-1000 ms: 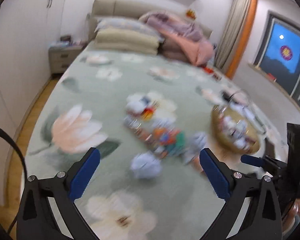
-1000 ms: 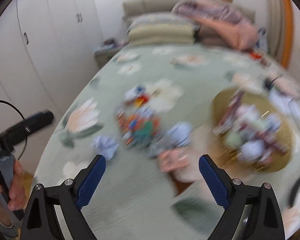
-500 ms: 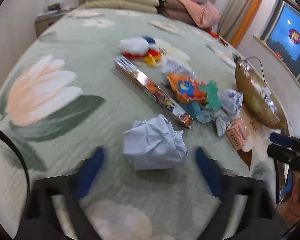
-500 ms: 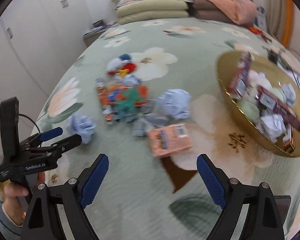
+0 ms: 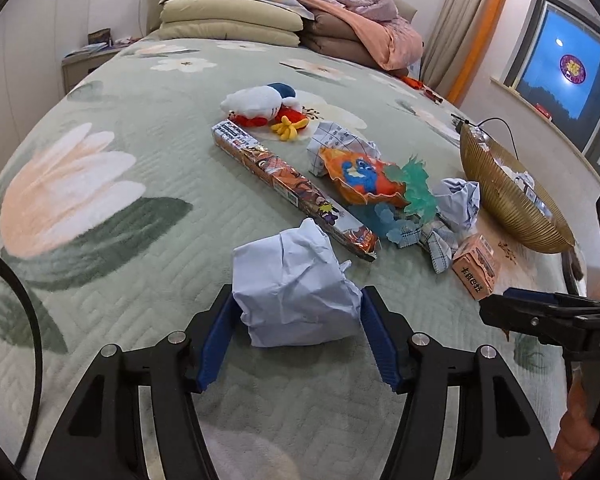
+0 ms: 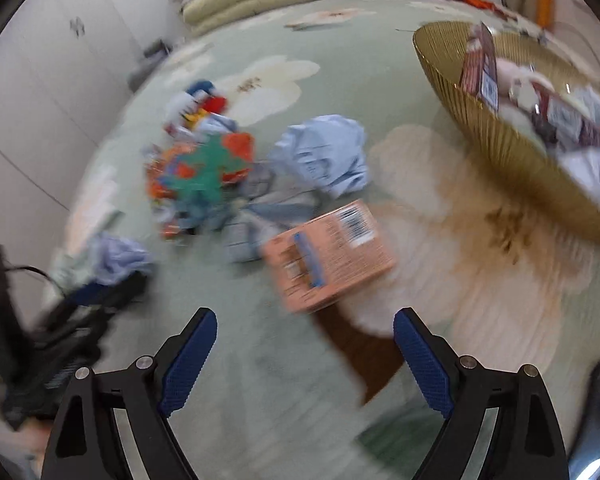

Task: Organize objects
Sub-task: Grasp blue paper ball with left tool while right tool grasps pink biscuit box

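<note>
on the green flowered bedspread (image 5: 112,264), at the near left of the left wrist view, a crumpled ball of pale blue paper (image 5: 296,292) is seen between the blue pads of the left tongs (image 5: 296,334). the jaws have just been closing, and both pads are now pressed against the sides of the paper ball, so it is gripped while it rests on the bed. just beyond it a long printed box (image 5: 288,180) is laid slantwise, its near end close to the ball. behind that box a white, red and blue plush toy (image 5: 260,106) is seen, and to the right of it a heap made up of a second paper ball with print (image 5: 336,144), an orange wrapper (image 5: 364,178) and teal pieces (image 5: 418,192). further right a third crumpled paper ball (image 5: 458,202) and a small salmon carton (image 5: 476,266) are found, the carton lying flat on the bed. at the far right a ribbed golden bowl (image 5: 508,204) is stood on the bedspread, with boxes and paper inside it.

in the blurred right wrist view the right tongs (image 6: 305,362) are held wide apart above the bed with nothing between the pads; the salmon carton (image 6: 328,254) is seen just ahead of them, untouched, and the golden bowl (image 6: 496,148) is at the upper right.
</note>
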Demonstrator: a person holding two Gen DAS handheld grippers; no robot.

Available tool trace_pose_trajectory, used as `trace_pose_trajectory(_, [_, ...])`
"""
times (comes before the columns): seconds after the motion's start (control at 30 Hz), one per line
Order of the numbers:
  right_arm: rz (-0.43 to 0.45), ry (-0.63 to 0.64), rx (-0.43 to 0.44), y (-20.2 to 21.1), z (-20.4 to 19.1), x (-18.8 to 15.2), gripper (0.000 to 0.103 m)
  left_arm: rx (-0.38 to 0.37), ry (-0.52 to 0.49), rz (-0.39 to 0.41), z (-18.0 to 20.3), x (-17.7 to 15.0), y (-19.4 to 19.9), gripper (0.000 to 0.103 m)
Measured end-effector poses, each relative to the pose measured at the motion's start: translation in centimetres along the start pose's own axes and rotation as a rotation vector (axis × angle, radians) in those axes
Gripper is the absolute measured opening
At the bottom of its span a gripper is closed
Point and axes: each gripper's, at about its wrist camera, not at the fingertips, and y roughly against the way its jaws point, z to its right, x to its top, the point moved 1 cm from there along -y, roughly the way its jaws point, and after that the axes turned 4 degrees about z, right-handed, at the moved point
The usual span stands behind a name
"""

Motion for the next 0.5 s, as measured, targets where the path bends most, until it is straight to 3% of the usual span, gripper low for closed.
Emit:
trace_pose_trajectory(0.07, [0.028, 0.020, -0.025, 0.0, -1.0, 0.2, 0.080, 0.004, -0.006, 0.001, 0.1, 0.0, 0.0, 0.060])
trace_pose_trajectory(0.2, [0.012, 0.025, -0.209, -2.0, -0.6, 1.5, 0.051, 0.004, -0.008, 0.002, 0.1, 0.0, -0.1, 0.060])
trace_pose_trajectory(0.27, [0.025, -0.017, -0.195, -1.2, 0.9, 1.1, 0.043, 0.004, -0.008, 0.004, 0.1, 0.0, -0.1, 0.060])
trace_pose_trajectory(0.4, [0.064, -0.079, -0.225, 1.8, 4.3, -0.6, 0.043, -0.010, 0.003, 0.010, -0.2, 0.0, 0.0, 0.060])
trace_pose_trajectory(0.5, [0.049, -0.164, -0.159, 2.7, 6.7, -0.8, 0.044, -0.009, 0.002, 0.010, -0.2, 0.0, 0.0, 0.060])
